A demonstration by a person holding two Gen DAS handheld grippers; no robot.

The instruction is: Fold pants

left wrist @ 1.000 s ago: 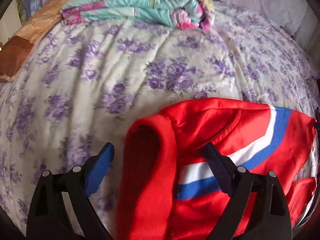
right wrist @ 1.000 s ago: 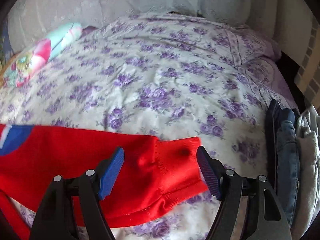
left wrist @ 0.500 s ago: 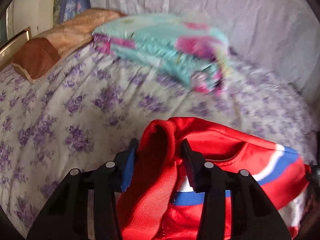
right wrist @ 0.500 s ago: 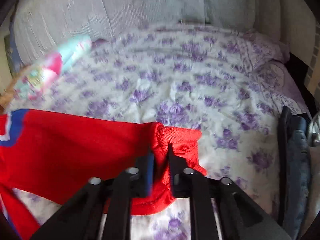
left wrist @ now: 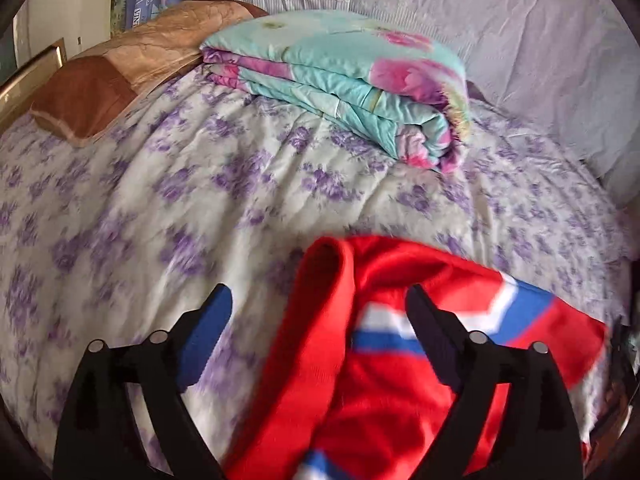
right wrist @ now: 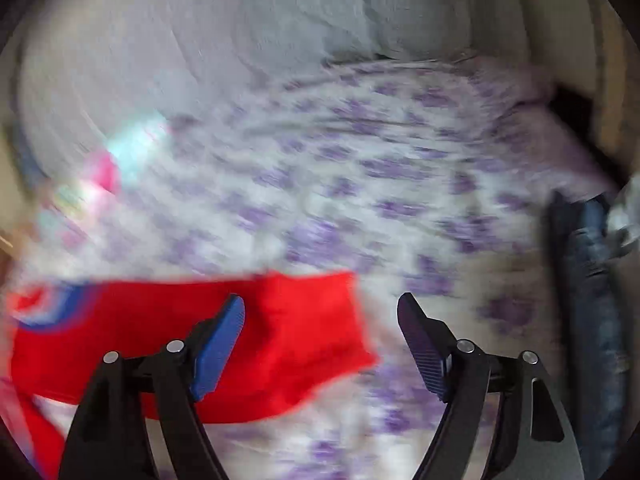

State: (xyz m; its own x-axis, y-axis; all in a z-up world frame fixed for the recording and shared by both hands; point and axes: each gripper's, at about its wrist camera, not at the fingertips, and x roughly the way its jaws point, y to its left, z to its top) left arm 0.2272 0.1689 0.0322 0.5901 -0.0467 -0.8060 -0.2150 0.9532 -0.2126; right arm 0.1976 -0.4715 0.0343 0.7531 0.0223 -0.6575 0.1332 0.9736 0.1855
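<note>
Red pants (left wrist: 380,380) with a white and blue stripe lie on the flowered bedspread (left wrist: 160,208). In the left wrist view their ribbed waistband stands folded up between the fingers of my left gripper (left wrist: 320,308), which is open and not clamped on the cloth. In the blurred right wrist view a red leg end (right wrist: 280,332) lies flat on the bed under my right gripper (right wrist: 320,316), which is open and empty.
A folded turquoise and pink quilt (left wrist: 352,80) lies at the back of the bed. A brown pillow (left wrist: 100,88) is at the far left. Folded dark and denim clothes (right wrist: 588,280) are stacked at the bed's right edge. A pale curtain hangs behind.
Half a second ago both grippers were shut on the red pants; both have opened and let the cloth go. The right view is blurred by motion.
</note>
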